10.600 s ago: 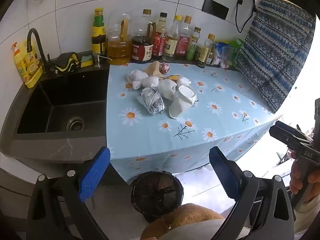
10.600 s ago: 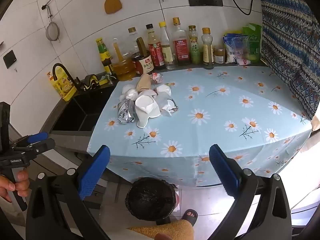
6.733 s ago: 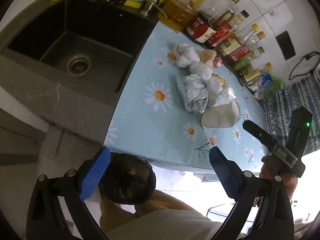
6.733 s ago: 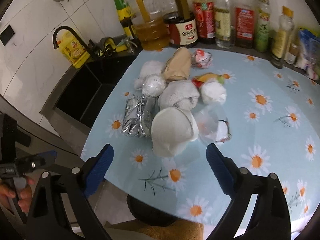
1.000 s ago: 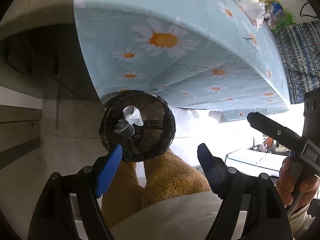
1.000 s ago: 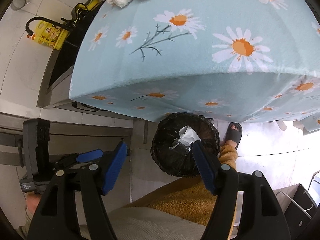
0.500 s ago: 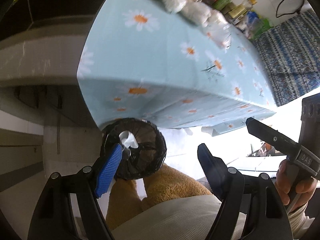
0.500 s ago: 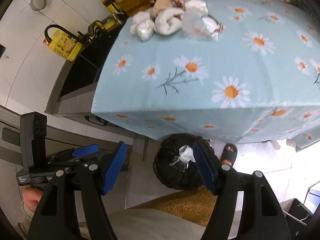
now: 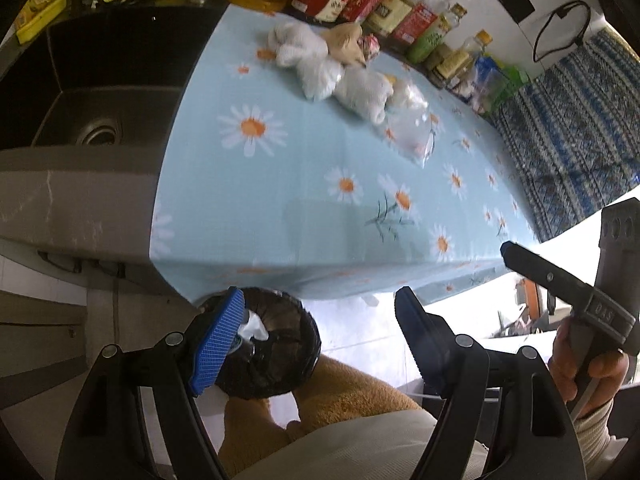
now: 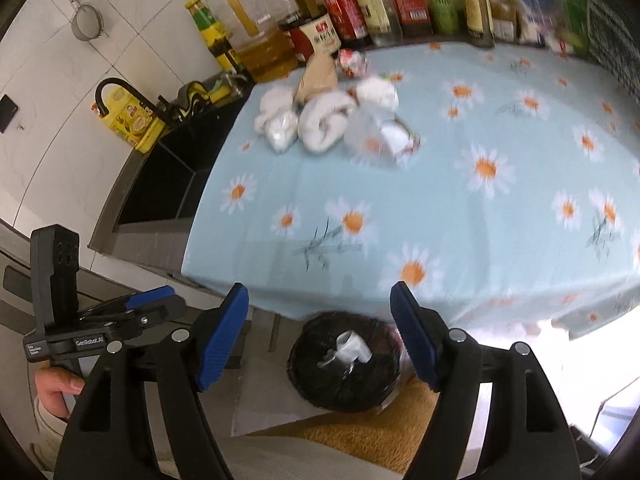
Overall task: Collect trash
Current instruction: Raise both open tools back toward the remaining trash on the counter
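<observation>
A pile of trash lies at the back of the daisy tablecloth (image 10: 460, 216): white paper wads (image 10: 322, 120), a clear plastic bag (image 10: 380, 136), a brown paper bag (image 10: 318, 76) and a red-white wrapper (image 10: 354, 64). The left wrist view shows the same wads (image 9: 362, 92) and clear bag (image 9: 408, 130). Below the table's front edge stands a black bin (image 10: 348, 364) with a white cup and foil inside. My right gripper (image 10: 318, 336) hangs open over the bin's rim, holding nothing. My left gripper (image 9: 318, 340) is open and empty too, beside the bin (image 9: 276, 356).
A dark sink (image 9: 100, 100) sits left of the table, with a yellow bottle (image 10: 128, 120) by its tap. Sauce and oil bottles (image 10: 360, 8) line the back wall. A patterned cloth (image 9: 560, 120) hangs at the right. The person's orange-clad legs (image 9: 344, 392) are next to the bin.
Both views have swung up from the bin to the tabletop within the last second. The foil pack and white cup seen earlier on the table now lie in the bin.
</observation>
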A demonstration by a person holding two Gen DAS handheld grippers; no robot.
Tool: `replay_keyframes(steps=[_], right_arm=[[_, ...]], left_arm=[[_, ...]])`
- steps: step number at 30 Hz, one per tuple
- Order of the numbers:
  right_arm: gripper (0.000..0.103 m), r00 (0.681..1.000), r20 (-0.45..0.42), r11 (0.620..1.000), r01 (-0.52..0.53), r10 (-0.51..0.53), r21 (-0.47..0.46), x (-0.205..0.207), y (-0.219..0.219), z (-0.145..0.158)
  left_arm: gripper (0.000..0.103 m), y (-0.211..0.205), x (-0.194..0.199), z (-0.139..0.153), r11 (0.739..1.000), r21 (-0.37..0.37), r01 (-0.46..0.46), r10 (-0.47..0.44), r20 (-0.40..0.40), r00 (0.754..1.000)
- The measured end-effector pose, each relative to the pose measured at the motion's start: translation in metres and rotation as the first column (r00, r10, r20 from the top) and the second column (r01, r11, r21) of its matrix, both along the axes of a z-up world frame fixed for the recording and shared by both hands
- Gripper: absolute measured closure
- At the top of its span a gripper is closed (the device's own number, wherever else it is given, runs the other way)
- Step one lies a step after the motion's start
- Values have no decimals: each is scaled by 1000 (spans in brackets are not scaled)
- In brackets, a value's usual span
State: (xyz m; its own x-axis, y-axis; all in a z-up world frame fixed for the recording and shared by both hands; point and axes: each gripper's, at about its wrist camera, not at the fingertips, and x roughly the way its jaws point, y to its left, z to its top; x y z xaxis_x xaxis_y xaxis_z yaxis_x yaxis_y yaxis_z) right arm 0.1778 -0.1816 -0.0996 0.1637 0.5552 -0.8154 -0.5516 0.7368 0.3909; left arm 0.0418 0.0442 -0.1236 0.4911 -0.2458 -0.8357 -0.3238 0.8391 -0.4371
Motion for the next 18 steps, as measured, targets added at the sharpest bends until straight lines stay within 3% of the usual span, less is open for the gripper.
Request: replay_keyframes(steps=[2, 8, 18], right_arm=[[23, 1000, 20, 1000, -13, 13, -9, 13, 2, 4], [23, 995, 70, 997, -73, 75, -35, 57, 10, 10], [23, 988, 62, 989, -141, 144, -54, 146, 33, 1]], left_arm=[[28, 2, 5, 3, 1000, 4, -20, 20, 5, 1000], [28, 6, 22, 10, 997, 11, -79, 79, 8, 997], [28, 2, 62, 20, 987, 39, -153, 154, -11, 988]])
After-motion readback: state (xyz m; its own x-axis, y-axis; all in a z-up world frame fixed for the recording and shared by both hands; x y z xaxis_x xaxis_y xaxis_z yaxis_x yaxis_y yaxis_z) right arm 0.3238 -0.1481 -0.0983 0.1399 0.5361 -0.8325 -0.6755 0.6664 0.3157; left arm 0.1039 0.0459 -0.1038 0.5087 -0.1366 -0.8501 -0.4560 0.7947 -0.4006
